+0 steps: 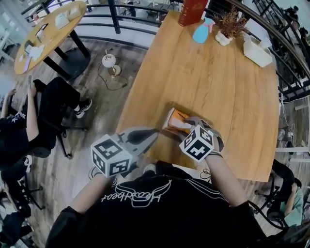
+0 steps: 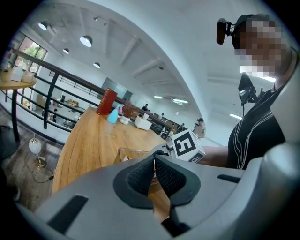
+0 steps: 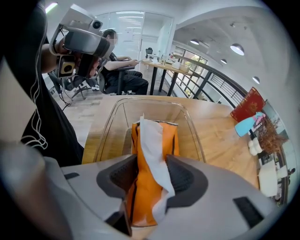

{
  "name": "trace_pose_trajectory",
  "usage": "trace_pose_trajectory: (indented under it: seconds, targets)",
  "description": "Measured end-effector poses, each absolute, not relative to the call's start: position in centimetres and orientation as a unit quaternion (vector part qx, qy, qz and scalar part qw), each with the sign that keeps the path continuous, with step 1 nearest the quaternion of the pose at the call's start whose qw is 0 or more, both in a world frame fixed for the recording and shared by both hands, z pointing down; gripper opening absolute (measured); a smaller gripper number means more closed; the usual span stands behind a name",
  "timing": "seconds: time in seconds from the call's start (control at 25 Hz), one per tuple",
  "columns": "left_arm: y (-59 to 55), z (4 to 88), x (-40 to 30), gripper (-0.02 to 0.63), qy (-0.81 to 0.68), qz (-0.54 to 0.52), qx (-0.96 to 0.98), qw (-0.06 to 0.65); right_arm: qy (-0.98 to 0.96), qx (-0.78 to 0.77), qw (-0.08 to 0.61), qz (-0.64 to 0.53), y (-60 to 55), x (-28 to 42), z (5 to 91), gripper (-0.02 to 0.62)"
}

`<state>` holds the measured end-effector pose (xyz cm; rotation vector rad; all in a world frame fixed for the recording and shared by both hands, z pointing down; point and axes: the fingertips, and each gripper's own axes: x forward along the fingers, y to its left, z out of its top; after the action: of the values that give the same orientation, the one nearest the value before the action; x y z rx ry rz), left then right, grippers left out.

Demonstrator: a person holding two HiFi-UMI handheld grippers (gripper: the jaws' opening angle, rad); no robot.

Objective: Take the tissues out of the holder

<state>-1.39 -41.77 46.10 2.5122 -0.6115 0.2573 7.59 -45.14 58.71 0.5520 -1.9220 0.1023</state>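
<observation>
My right gripper pinches the tissue pack in the holder mid-frame, left gripper closed w/ nothing; next, I think, lift straight up.

Leaning over the near edge of the wooden worktop. Reaching the right gripper down to an orange tissue pack that is sitting in a clear holder just inside that near edge, jaws at the pack. Holding the left gripper just beside the holder, near the worktop's left edge, jaws pointing toward it. Standing along the far edge: a red box, a blue spray bottle and a potted plant. Sitting toward the far right corner: a white box.
</observation>
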Motion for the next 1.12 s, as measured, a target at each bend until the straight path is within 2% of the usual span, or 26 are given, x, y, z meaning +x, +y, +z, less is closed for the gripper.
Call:
trace_pose_trajectory:
  seconds: [0.72,1.12]
  targets:
    - [-39.0,44.2,-2.9,0.015,-0.227,0.082,0.936,0.255,-0.804,0.264,0.532,0.022,-43.8,7.9,56.9,0.187]
    - [-36.8,41.8,-3.2,0.015,-0.217,0.075,0.946,0.229,-0.81,0.31,0.498,-0.008,-43.0,7.5,53.4,0.186]
